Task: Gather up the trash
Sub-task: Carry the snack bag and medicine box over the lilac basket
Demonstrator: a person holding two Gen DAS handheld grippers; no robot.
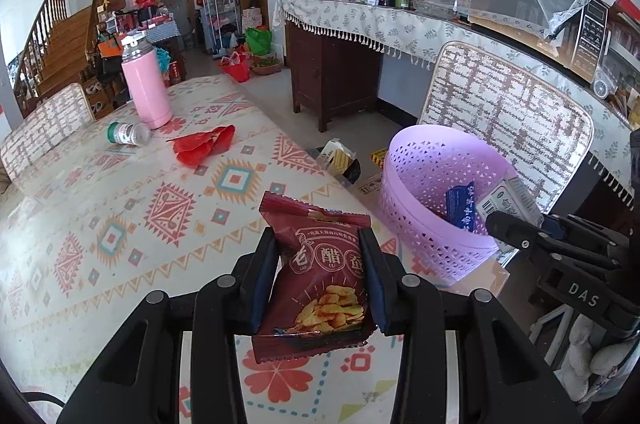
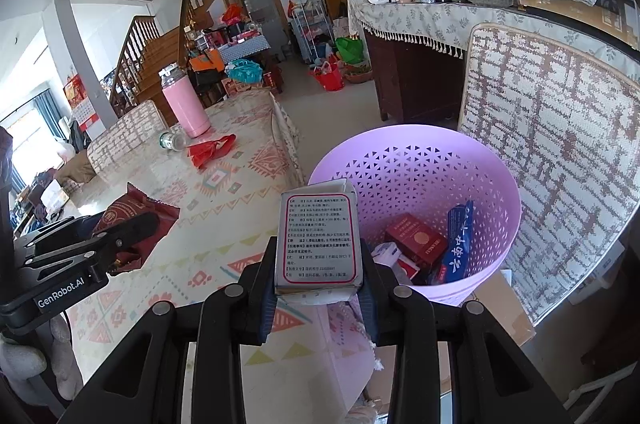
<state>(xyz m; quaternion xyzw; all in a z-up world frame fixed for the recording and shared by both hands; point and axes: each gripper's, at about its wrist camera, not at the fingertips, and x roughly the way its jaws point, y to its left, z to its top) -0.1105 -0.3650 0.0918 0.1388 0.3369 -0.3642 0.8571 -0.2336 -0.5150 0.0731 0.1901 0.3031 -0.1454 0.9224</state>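
My left gripper [image 1: 320,244] is shut on a dark red snack bag [image 1: 320,280] and holds it above the patterned table [image 1: 120,216]. My right gripper [image 2: 318,256] is shut on a grey medicine box [image 2: 319,244] at the near rim of the purple perforated bin [image 2: 420,160], which holds a red box [image 2: 416,238] and a blue wrapper [image 2: 458,240]. The bin also shows in the left wrist view [image 1: 420,192], right of the table edge. A crumpled red wrapper [image 1: 204,144] and a small lying bottle [image 1: 128,134] rest further back on the table.
A pink thermos [image 1: 146,88] stands at the far end of the table. A woven-backed chair [image 1: 508,128] stands behind the bin, another [image 1: 44,128] at the table's left. A sideboard [image 1: 380,20] with jars and a mesh food cover runs along the right wall.
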